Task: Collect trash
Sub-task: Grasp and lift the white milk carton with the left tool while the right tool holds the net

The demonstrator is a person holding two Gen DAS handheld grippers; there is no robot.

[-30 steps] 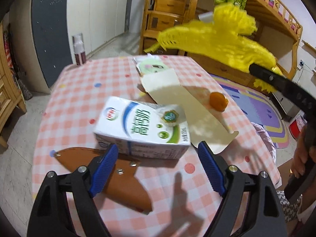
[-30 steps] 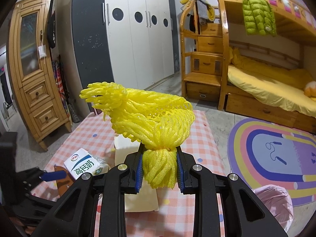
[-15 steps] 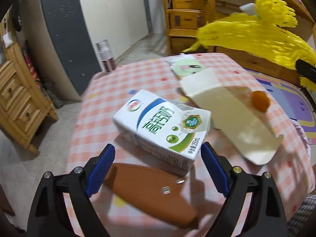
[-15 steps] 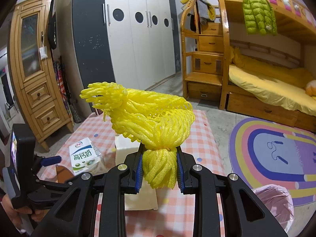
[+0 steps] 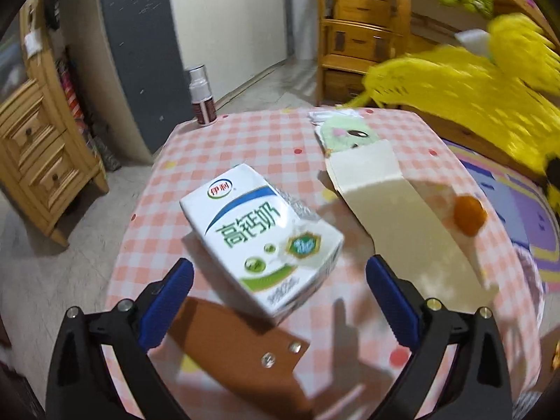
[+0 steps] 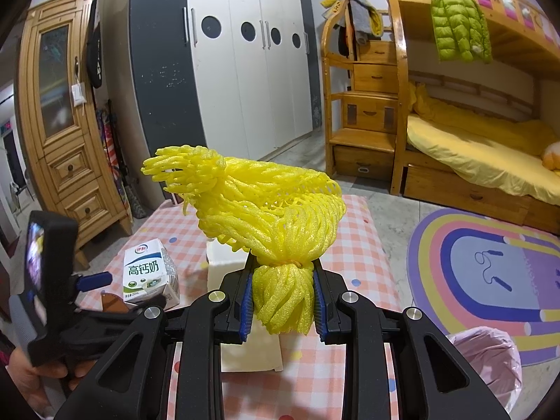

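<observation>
A white and green milk carton (image 5: 260, 241) lies on the pink checked table (image 5: 245, 147); it also shows in the right wrist view (image 6: 147, 273). My left gripper (image 5: 280, 280) is open, its blue pads on either side of the carton's near end, not touching. My right gripper (image 6: 282, 301) is shut on a yellow foam fruit net (image 6: 259, 203) and holds it above the table. The net shows at the upper right of the left wrist view (image 5: 472, 98).
A beige card (image 5: 392, 210), a small orange fruit (image 5: 469, 215), a green printed wrapper (image 5: 350, 133) and a brown leather sheath (image 5: 245, 346) lie on the table. A pink bag-lined bin (image 6: 490, 360) stands right of the table. A spray bottle (image 5: 201, 94) stands beyond its far edge.
My left gripper has swung round the carton to the left and moved closer, so the carton now points away between the open pads. The right gripper holds the net still.
</observation>
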